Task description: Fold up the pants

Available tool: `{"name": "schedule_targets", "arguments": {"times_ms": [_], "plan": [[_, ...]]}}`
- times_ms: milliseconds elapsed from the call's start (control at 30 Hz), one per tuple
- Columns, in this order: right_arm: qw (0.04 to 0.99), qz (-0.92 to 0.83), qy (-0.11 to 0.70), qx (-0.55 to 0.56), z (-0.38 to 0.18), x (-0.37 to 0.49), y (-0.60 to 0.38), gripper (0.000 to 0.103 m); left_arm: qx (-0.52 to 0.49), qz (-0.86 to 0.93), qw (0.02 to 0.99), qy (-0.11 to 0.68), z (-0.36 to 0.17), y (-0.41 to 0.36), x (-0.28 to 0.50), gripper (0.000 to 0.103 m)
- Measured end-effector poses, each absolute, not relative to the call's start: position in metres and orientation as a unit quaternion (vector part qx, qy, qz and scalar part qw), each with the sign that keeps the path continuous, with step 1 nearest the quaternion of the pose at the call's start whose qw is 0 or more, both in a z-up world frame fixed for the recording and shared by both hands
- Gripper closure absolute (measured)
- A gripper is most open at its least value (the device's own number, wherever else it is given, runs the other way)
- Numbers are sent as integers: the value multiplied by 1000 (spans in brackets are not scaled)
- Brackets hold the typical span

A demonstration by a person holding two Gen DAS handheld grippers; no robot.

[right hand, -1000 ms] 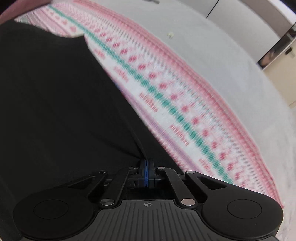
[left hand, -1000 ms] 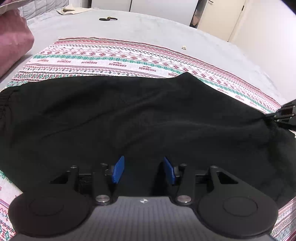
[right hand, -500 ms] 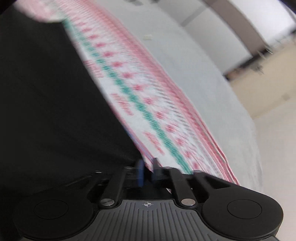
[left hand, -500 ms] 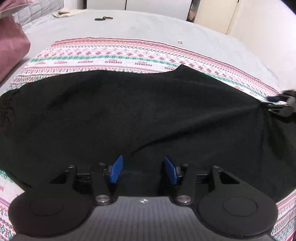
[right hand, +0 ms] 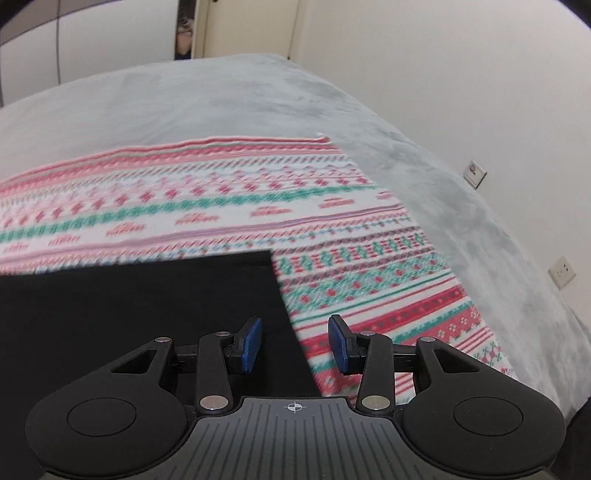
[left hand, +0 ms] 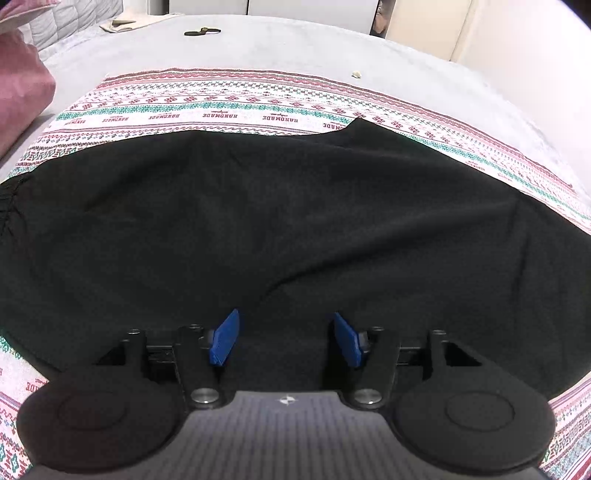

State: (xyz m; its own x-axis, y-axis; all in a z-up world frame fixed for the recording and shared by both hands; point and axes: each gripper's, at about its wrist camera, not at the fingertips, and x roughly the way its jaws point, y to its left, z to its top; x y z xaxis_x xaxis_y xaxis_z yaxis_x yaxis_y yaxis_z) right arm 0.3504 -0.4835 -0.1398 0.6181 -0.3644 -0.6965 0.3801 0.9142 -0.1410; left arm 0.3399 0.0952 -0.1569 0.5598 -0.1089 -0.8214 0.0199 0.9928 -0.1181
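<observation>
The black pants [left hand: 280,221] lie spread flat on a patterned red, green and white cloth [left hand: 229,107], waistband at the far left. My left gripper [left hand: 284,338] is open and empty, low over the near edge of the pants. In the right wrist view the leg end of the pants [right hand: 147,306] lies flat with a square corner. My right gripper [right hand: 295,341] is open and empty, straddling the hem edge just above the pants and the cloth [right hand: 369,258].
The cloth lies on a grey bedspread [left hand: 295,48]. A pink pillow [left hand: 18,85] sits at the far left. A small dark object [left hand: 201,32] and a white scrap [left hand: 356,74] lie on the far side. A wall with sockets [right hand: 561,272] stands at the right.
My right gripper was shut on the pants' leg end; it has opened, let go and swung to face the hem. The leg end now lies flat. My left gripper stayed open.
</observation>
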Motion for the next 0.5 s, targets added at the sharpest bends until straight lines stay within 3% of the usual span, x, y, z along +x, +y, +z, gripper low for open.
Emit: {"name": "schedule_targets", "arguments": {"times_ms": [200, 233, 267, 300, 500], "plan": [[912, -161, 377, 4, -141, 379, -474, 65, -41, -39, 885, 463, -158, 94, 338, 20], [908, -152, 391, -12, -148, 388, -469, 71, -40, -40, 885, 462, -158, 94, 337, 20], [904, -147, 401, -26, -152, 391, -464, 90, -40, -40, 885, 462, -158, 94, 337, 20], [902, -144, 404, -44, -155, 393, -459, 102, -41, -41, 885, 462, -157, 94, 337, 20], [922, -175, 337, -76, -126, 390, -447, 103, -38, -48, 885, 461, -157, 92, 334, 20]]}}
